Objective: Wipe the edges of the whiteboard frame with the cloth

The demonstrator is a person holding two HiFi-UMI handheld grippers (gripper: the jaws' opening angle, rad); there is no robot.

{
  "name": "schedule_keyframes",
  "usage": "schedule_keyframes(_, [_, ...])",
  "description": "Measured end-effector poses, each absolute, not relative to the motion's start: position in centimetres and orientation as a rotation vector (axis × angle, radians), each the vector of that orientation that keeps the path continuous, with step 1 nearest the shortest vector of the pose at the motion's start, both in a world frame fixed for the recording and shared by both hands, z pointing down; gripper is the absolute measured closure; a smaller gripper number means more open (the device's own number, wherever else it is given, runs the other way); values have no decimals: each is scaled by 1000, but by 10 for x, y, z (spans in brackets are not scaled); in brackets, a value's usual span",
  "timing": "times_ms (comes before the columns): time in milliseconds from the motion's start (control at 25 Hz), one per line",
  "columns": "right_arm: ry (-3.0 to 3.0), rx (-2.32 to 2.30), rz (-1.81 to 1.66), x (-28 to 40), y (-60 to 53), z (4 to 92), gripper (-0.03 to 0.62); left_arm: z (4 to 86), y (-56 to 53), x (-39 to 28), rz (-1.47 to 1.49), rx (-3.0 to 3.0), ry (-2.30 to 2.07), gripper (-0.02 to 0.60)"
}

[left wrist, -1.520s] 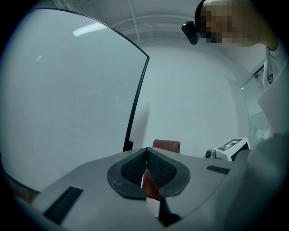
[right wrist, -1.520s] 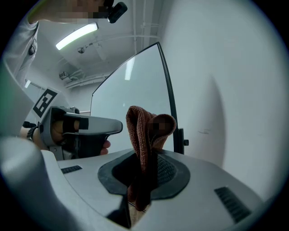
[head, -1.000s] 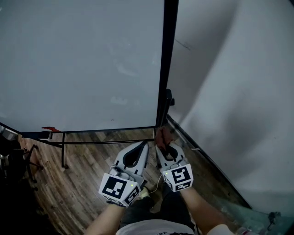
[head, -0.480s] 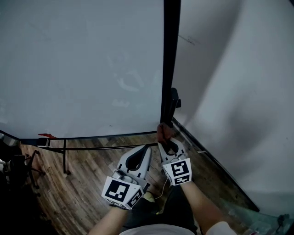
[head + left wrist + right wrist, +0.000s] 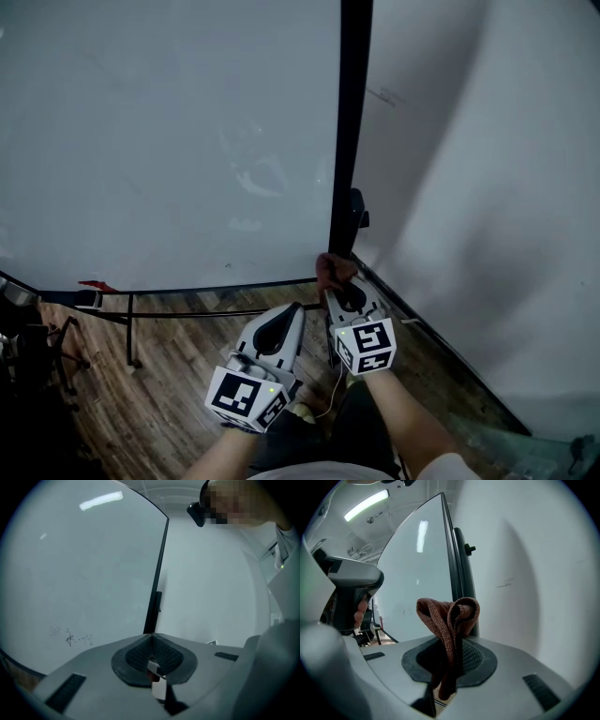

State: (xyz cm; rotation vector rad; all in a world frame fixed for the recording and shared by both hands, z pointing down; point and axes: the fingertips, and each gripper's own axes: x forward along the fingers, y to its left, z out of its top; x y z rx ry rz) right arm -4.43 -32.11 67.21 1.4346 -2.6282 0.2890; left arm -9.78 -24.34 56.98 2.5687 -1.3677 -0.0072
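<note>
A large whiteboard (image 5: 169, 131) stands in front of me, its black right frame edge (image 5: 349, 122) running straight up. A brown cloth (image 5: 334, 270) is pinched in my right gripper (image 5: 337, 281), which is shut on it and holds it against the lower end of that edge. In the right gripper view the folded cloth (image 5: 449, 620) sticks up between the jaws, just before the black frame (image 5: 458, 569). My left gripper (image 5: 284, 312) hangs beside the right one, below the board's bottom rail (image 5: 206, 287), shut with nothing in it. The left gripper view shows the frame edge (image 5: 155, 588) ahead.
A white wall (image 5: 478, 187) rises close on the right, its baseboard (image 5: 441, 352) slanting across the wooden floor (image 5: 169, 375). The board's stand leg (image 5: 129, 323) drops at the left, with a red marker (image 5: 97, 285) on the tray and a dark chair (image 5: 33, 352) at the far left.
Both grippers have drifted slightly up and right; the right one has carried the cloth a little higher along the frame's lower end.
</note>
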Motion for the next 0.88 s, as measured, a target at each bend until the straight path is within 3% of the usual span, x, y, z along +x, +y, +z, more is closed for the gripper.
schedule_keyframes(880, [-2648, 1517, 105, -37, -326, 535, 530, 496, -229, -93, -56, 2622, -1350, 574])
